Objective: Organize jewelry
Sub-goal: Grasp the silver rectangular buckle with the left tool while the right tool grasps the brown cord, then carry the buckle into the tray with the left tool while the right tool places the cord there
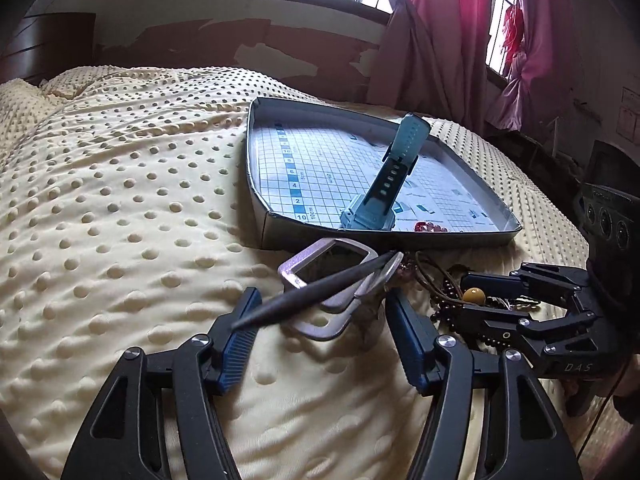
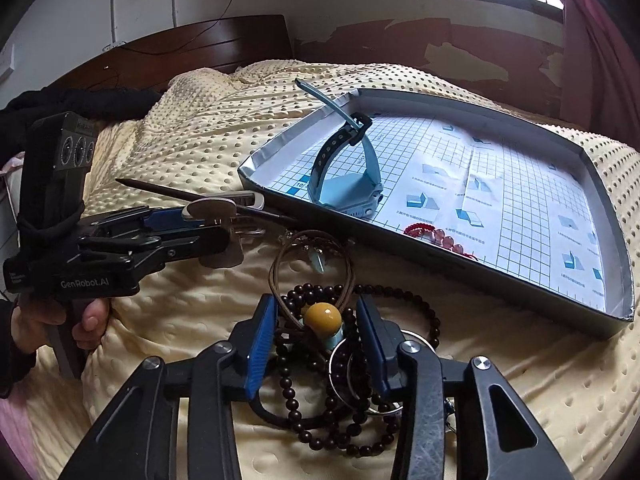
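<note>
left gripper [image 1: 320,312] open around silver frames [image 1: 332,276]; right gripper [image 2: 316,320] open around yellow bead [image 2: 323,315], beside tray [image 2: 440,258].

Your inventory, placed from the tray [image 2: 592,168], grey with blue-white grid lining: teal watch [image 2: 348,188] and red beads [image 2: 424,232] inside; amber bead [image 2: 323,316], dark-brown beads [image 2: 404,293] outside, on cream dotted bedspread [image 1: 120,184].
</note>
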`<state>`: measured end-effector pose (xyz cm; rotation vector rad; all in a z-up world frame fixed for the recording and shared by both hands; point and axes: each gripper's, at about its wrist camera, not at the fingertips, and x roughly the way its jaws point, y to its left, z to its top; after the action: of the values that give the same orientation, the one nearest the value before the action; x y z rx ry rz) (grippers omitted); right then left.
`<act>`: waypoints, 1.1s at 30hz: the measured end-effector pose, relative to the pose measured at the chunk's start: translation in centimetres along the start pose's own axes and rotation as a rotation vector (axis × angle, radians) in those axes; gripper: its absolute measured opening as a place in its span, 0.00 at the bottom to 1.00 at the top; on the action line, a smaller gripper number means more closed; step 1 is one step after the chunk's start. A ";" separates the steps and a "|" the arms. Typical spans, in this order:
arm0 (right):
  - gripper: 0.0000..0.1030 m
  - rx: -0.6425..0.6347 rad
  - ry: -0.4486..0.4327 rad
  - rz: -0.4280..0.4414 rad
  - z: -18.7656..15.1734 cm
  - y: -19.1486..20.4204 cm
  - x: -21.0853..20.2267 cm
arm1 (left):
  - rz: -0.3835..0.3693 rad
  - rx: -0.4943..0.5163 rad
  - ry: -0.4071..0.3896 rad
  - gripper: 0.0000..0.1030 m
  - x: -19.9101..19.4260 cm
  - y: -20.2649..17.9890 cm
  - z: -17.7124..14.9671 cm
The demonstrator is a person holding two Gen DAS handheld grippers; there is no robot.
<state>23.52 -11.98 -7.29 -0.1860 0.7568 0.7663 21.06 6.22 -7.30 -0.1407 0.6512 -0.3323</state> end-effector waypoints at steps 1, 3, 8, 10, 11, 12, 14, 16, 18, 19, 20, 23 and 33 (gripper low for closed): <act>0.36 0.004 -0.001 0.002 0.0 0.0 0.0 | -0.002 0.004 0.006 0.57 0.2 0.0 0.1; 0.33 0.014 -0.004 0.002 0.1 -0.1 0.0 | -0.008 0.007 0.010 0.57 0.6 -0.1 0.4; 0.27 0.024 -0.018 0.003 0.1 -0.1 -0.3 | -0.010 0.004 -0.003 0.55 0.5 0.1 0.4; 0.27 0.026 -0.022 0.005 0.1 -0.1 -0.5 | -0.019 0.008 -0.010 0.48 0.2 -0.1 0.4; 0.26 0.028 -0.024 0.008 0.0 -0.1 -0.6 | -0.014 0.011 -0.014 0.48 0.1 -0.2 0.4; 0.25 0.029 -0.026 0.010 0.0 0.0 -0.6 | -0.013 0.014 -0.016 0.48 0.0 -0.3 0.3; 0.23 0.029 -0.029 0.015 -0.1 0.1 -0.9 | -0.006 0.016 -0.026 0.48 -0.6 -0.6 0.1; 0.21 0.027 -0.029 0.020 -0.2 0.3 -1.3 | 0.008 0.018 -0.027 0.47 -1.2 -0.9 -0.1; 0.18 0.025 -0.030 0.018 -0.4 0.5 -1.7 | 0.031 0.018 -0.010 0.47 -1.8 -1.2 -0.4; 0.16 0.027 -0.030 0.018 -0.4 0.5 -1.8 | 0.042 0.020 0.001 0.47 -2.1 -1.4 -0.7; 0.16 0.029 -0.030 0.019 -0.5 0.6 -2.0 | 0.053 0.022 0.010 0.47 -2.5 -1.5 -1.0; 0.16 0.021 -0.027 0.012 -0.7 0.9 -2.5 | 0.093 0.014 0.041 0.47 -4.0 -2.0 -1.8; 0.16 0.057 -0.065 0.047 -1.0 1.7 -6.1 | 0.079 -0.089 0.111 0.47 -7.3 -4.7 -4.8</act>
<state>18.87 -14.55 -3.66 -0.0922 0.7223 0.7906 11.43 4.18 -5.84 -0.1819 0.7794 -0.2365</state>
